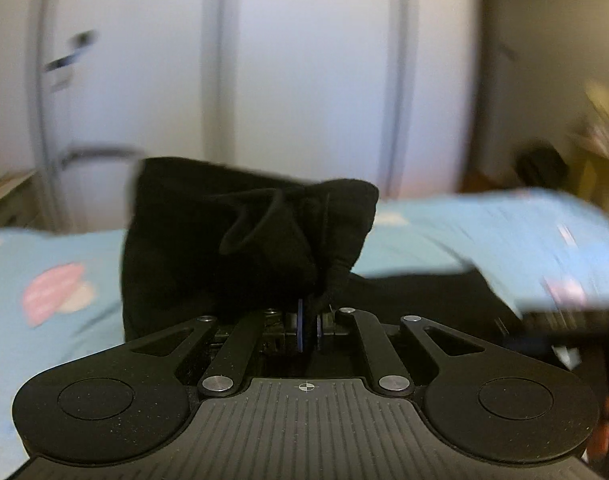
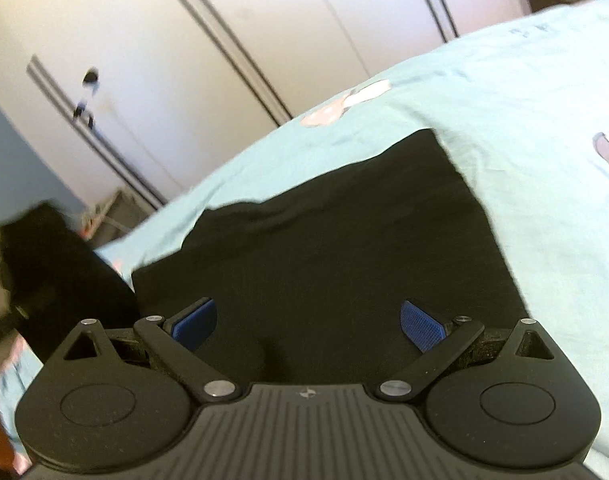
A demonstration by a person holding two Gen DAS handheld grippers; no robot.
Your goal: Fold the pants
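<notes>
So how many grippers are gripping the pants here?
1. The left gripper is shut on a bunched part of the pants; the right gripper is open above them.

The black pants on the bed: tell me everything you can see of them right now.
The black pants look like soft, matte fabric with a thin drawstring loop at the bunched part. That bunched end is lifted upright, pinched in the closed left gripper. The rest lies flat on the light blue patterned bedsheet, one edge folded straight. The open right gripper is poised over the flat part, gripping nothing.
</notes>
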